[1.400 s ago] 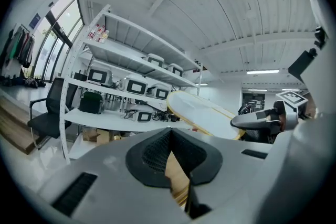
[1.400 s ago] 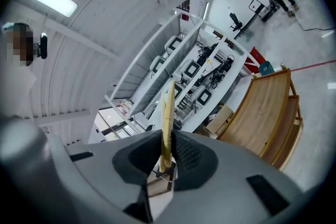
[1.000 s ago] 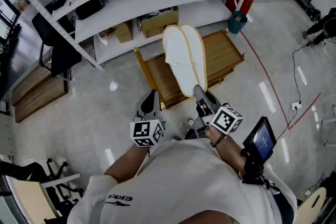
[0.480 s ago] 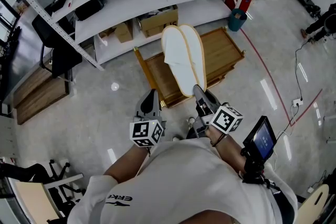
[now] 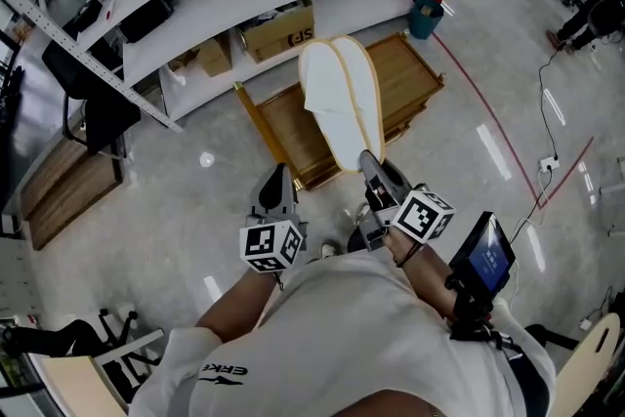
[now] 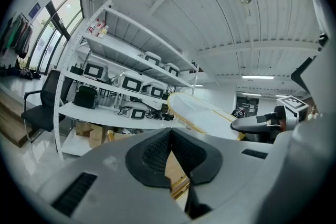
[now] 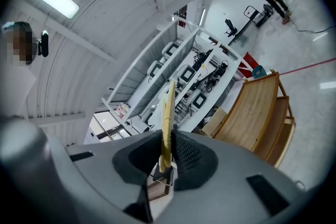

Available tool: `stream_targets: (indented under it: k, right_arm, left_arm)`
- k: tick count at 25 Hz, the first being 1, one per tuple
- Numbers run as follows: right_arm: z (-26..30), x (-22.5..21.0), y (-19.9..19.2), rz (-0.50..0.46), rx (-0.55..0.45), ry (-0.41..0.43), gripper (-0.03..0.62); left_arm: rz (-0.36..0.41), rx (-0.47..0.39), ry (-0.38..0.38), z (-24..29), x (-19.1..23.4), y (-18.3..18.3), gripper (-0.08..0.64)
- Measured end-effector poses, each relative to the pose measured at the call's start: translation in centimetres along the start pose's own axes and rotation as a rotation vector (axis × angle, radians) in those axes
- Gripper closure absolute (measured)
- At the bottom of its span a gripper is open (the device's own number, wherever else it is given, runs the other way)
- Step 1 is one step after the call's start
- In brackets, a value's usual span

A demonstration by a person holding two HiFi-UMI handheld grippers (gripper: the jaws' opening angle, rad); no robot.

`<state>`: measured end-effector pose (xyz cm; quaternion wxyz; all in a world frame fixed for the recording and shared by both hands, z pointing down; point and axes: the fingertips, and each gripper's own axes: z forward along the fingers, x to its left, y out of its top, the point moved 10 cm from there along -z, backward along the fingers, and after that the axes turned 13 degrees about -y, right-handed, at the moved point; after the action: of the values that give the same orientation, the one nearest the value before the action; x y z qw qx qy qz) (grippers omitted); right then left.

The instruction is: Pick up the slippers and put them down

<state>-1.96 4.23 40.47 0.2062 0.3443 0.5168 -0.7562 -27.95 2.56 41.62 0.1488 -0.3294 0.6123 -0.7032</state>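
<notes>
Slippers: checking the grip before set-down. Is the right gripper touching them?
Touching. The right gripper view shows the slippers edge-on, squeezed between the pads of the right gripper.

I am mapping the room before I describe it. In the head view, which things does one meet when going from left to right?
From the left: black chair → left gripper → slippers → blue bin → screen.

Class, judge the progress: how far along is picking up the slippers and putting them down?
Done: the slippers are lifted, clamped in the right gripper. In hand: they are held out above the wooden rack. Left: setting them down and releasing; the left gripper is empty.
</notes>
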Motion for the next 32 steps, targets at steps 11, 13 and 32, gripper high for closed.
stream_targets:
  k: [11,13,32]
  right_arm:
    - [-1.1,-2.7,2.7,0.022,-0.052,-0.041,0.535]
    - [-1.3,-3.7,3.9,0.023,-0.060,-0.042,0.535]
    - [-3.2,-17.1,19.3,0.028,-0.038,-0.020,0.535]
  left_arm:
    - [0.004,0.022,-0.045,3.7,-1.6,-0.5,0.557]
    - [0.007,0.021,-0.047,5.0,-2.4,-0.6,0.557]
    - [0.041,0.029,-0.029,20.3,-15.4,-2.1,0.557]
